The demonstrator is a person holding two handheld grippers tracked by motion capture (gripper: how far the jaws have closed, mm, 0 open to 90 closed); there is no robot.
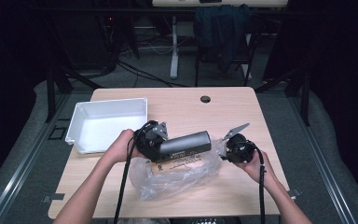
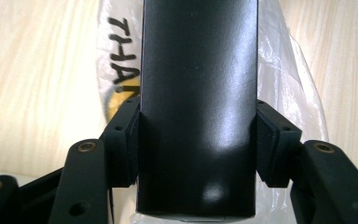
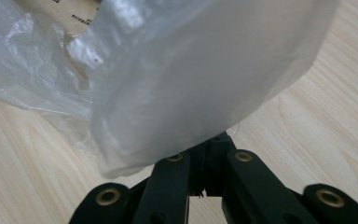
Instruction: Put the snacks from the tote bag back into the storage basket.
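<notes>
From the high view, we saw the left gripper [image 1: 156,140] holding a dark cylinder [image 1: 186,143] above the clear plastic bag [image 1: 177,172], apparently already out of it, while the right gripper [image 1: 228,148] pinched the bag's edge; the white tray [image 1: 81,119] waited empty (likely the destination). In the left gripper view, pads [image 2: 131,140] clamped the cylinder [image 2: 198,107], its far end cut off. In the right gripper view, jaws stood closed on the plastic [image 3: 191,79], which hid their tips.

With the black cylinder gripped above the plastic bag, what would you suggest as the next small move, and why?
Probably carry the black cylinder across and lower it into the white tray. The left gripper is clamped on its sides and holds it above the plastic bag, outside it, while the right gripper pinches the bag's edge, pinning it. The tray sits just left.
</notes>
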